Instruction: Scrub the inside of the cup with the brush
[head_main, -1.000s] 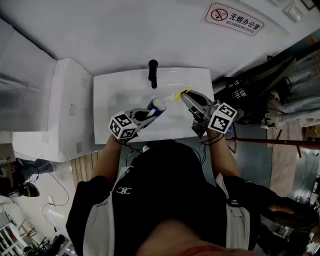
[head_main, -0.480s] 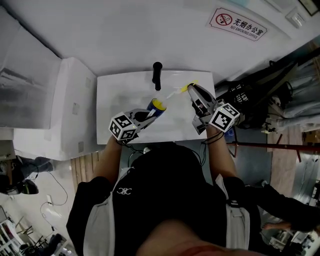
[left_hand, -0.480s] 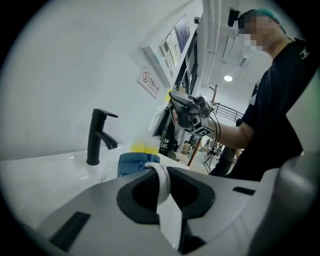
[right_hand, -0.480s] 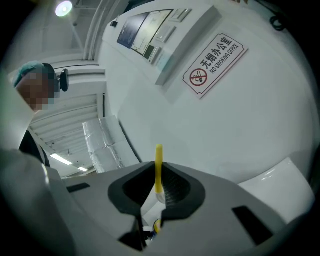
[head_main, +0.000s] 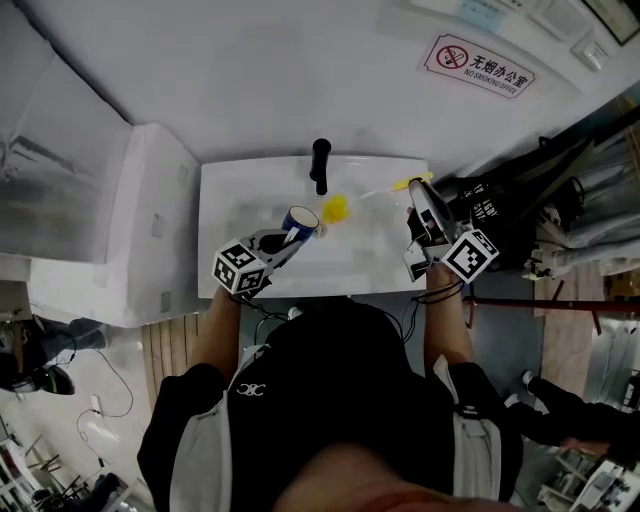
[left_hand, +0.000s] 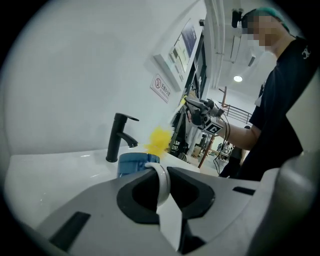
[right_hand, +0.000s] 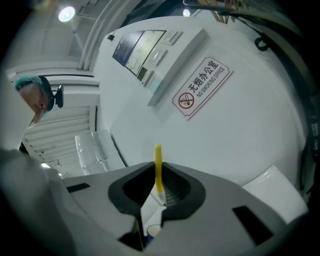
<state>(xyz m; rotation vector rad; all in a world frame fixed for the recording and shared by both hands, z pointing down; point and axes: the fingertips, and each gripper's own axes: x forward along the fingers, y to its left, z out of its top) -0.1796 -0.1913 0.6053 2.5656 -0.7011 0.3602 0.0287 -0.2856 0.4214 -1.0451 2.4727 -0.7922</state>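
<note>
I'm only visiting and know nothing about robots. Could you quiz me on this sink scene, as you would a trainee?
1. True or false: the left gripper holds the blue cup by its white handle.
2. The faucet is: A) chrome B) black C) gold.
3. Which gripper holds the brush with the yellow head?
Key: 1 true; 2 B; 3 the right gripper.

white sink (head_main: 232, 205), black faucet (head_main: 320, 166), no-smoking sign (head_main: 478, 67)
</note>
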